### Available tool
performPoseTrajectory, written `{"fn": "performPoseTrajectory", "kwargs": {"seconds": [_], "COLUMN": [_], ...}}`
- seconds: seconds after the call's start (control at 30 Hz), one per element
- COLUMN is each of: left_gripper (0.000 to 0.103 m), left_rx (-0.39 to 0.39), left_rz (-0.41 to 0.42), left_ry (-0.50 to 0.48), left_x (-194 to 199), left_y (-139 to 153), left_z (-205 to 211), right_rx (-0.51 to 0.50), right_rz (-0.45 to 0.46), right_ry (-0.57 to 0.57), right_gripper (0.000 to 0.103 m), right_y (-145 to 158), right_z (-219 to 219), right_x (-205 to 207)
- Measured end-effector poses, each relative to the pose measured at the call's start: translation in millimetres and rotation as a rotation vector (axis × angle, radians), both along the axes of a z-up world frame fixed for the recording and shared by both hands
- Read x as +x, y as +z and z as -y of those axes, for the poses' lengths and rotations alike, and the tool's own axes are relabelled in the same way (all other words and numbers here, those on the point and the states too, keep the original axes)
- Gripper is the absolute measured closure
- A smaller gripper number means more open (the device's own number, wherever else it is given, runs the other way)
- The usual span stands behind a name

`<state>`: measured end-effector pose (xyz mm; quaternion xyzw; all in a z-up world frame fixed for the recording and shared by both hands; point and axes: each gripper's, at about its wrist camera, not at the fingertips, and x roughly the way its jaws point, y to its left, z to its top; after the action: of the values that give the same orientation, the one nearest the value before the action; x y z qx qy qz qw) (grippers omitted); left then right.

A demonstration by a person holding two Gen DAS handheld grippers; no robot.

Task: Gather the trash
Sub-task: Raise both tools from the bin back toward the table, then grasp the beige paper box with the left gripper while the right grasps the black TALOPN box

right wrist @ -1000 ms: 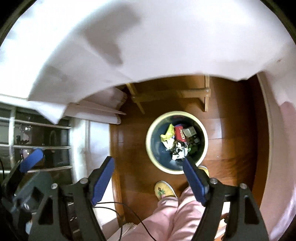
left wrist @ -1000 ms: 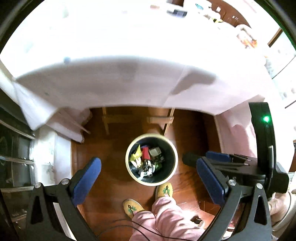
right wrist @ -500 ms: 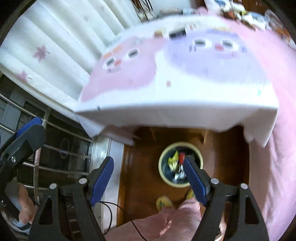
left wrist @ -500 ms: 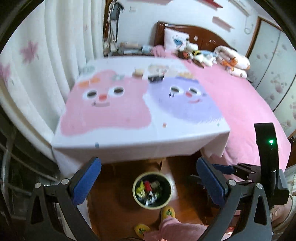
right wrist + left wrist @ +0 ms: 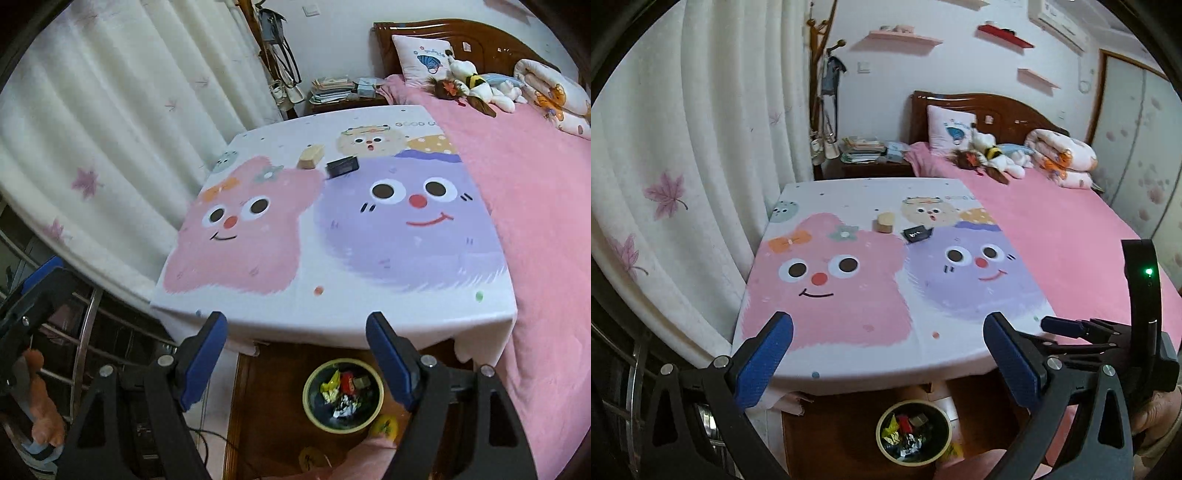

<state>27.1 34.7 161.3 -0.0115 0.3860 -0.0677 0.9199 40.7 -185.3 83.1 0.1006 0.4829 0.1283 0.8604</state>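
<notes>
Both claws wide open, nothing between the pads on either.

Left claw (image 5: 886, 363): blue pads spread across the bottom of the left wrist frame, framing the near edge of the table (image 5: 857, 373). Right claw (image 5: 297, 356): same state, pads at bottom centre of the right wrist frame, gap empty. The right claw's body also shows at lower right of the left wrist frame, with a green light lit on its upright part.

Trash bin (image 5: 341, 395): round, pale rim, dark inside, on the wood floor below the table's near edge, bottom centre of both frames. It holds a mix of wrappers: yellow, red, silver bits visible.

Table is covered by a cartoon cloth (image 5: 332, 229) with a pink face on the left and a purple face on the right. Two items sit on it near the far side, upper centre of frame: a tan block (image 5: 311, 156) and, just to its right, a small black box (image 5: 342, 166). They lie close but apart.

Pink bed (image 5: 1071, 236) runs along the right of the table; white curtain (image 5: 683, 166) fills the left. A yellow slipper (image 5: 384, 424) sits just beside the bin, at its lower right.
</notes>
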Motion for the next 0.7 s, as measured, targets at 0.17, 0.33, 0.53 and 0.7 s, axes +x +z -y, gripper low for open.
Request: {"fn": "performPoseTrajectory", "kwargs": {"seconds": [0.17, 0.33, 0.53, 0.7], "left_gripper": [0.001, 0.009, 0.009, 0.009], "left_rx": [-0.015, -0.016, -0.036, -0.035], "left_rz": [-0.065, -0.146, -0.248, -0.320], "left_ry": [0.069, 0.141, 0.221, 0.272], "left_x": [59, 134, 229, 283], "left_y": [-24, -60, -103, -132], "left_z": [-3, 8, 28, 32], "right_rx": [-0.009, -0.064, -0.149, -0.243], "right_rz": [-0.019, -0.032, -0.047, -0.069], "right_ry": [0.014, 0.103, 0.284, 0.550], "right_gripper": [0.025, 0.025, 0.025, 0.026], "right_y": [-15, -38, -68, -102], "right_z": [17, 29, 32, 5], "right_x": [58, 139, 253, 327]}}
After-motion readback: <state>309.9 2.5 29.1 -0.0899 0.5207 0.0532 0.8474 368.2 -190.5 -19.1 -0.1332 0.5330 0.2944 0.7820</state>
